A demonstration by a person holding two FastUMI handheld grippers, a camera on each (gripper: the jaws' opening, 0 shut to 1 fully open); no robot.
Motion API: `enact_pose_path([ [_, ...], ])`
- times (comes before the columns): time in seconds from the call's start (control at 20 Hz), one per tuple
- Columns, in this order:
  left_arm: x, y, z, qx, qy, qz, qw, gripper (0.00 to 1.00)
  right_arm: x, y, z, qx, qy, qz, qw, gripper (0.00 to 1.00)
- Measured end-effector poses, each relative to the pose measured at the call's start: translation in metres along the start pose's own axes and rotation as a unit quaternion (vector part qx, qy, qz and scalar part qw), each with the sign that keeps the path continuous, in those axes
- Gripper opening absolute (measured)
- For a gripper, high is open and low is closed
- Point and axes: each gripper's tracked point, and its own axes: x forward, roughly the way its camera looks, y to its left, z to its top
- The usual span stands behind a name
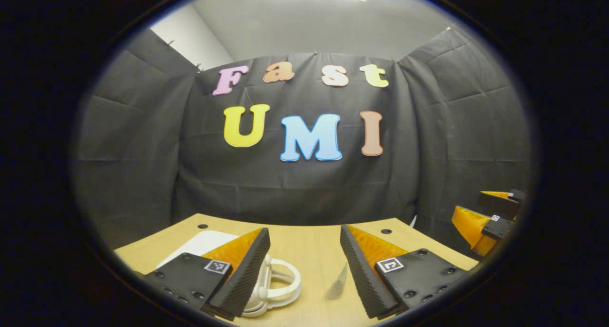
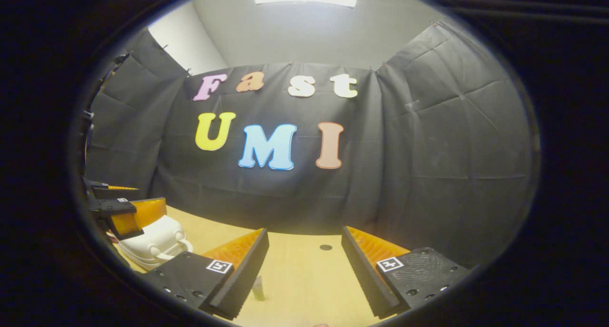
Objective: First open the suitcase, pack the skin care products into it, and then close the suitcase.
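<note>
— One white suitcase (image 1: 273,289) lies closed on the wooden table (image 1: 309,251), just behind the left gripper (image 1: 304,270)'s left finger; a pale tube (image 1: 338,282) stands between the fingers.
— Grippers?
— Both spread wide, nothing held. Right gripper (image 2: 304,274) hangs over bare tabletop, a small tube (image 2: 258,289) beside its left finger

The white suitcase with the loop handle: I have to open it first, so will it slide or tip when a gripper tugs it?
The white suitcase looks like a small moulded plastic shell, so probably stiff and light. Lying flat on the smooth wooden table, it seems more apt to slide than tip.
</note>
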Motion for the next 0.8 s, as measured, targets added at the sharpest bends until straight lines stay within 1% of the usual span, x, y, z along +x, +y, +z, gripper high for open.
enact_pose_path([
  [0.2, 0.012, 0.001, 0.008, 0.015, 0.003, 0.021, 1.000, 0.95, 0.006, 0.008, 0.015, -0.007, 0.002, 0.037, 0.999, 0.93],
  [0.3, 0.013, -0.003, 0.008, 0.004, 0.000, 0.021, 1.000, 0.95, 0.010, 0.011, 0.020, -0.019, 0.000, 0.053, 0.998, 0.94],
  [0.35, 0.015, -0.003, 0.007, -0.006, 0.004, 0.023, 1.000, 0.96, 0.009, 0.012, 0.018, -0.026, 0.004, 0.062, 0.998, 0.94],
  [0.4, 0.021, -0.006, 0.003, -0.017, 0.015, 0.019, 1.000, 0.95, 0.008, 0.013, 0.015, -0.031, 0.008, 0.071, 0.997, 0.94],
  [0.5, 0.036, -0.012, -0.008, -0.037, 0.049, 0.008, 0.998, 0.95, 0.007, 0.016, 0.013, -0.031, 0.012, 0.085, 0.996, 0.94],
  [0.6, 0.048, -0.009, -0.028, -0.054, 0.096, 0.000, 0.994, 0.95, 0.009, 0.017, 0.014, -0.028, 0.017, 0.091, 0.995, 0.94],
  [0.65, 0.054, -0.008, -0.037, -0.061, 0.116, -0.008, 0.991, 0.95, 0.010, 0.018, 0.011, -0.026, 0.020, 0.090, 0.995, 0.94],
  [0.75, 0.067, 0.002, -0.055, -0.063, 0.164, -0.010, 0.984, 0.95, 0.019, 0.017, 0.010, -0.024, 0.026, 0.080, 0.996, 0.94],
  [0.8, 0.072, 0.006, -0.070, -0.064, 0.193, -0.008, 0.979, 0.95, 0.023, 0.015, 0.006, -0.024, 0.035, 0.074, 0.996, 0.94],
])
